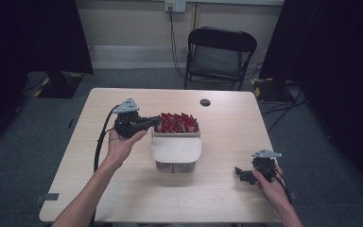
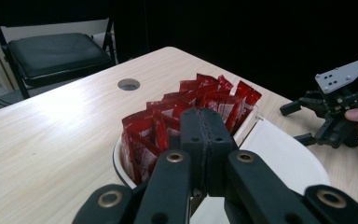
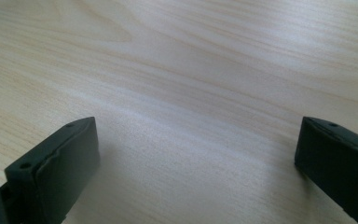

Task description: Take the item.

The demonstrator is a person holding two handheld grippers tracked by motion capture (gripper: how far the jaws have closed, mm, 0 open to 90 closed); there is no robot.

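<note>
text: we read none | red packets: print too blurred for us to make out | desk: we find no markings

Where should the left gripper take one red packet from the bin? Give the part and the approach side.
Grip a red packet by its top edge, coming from above. The packets stand upright and tightly packed in the white bin, so only their tops are free. The left gripper hovers over them with its jaws shut; it would probably need to open first.
</note>
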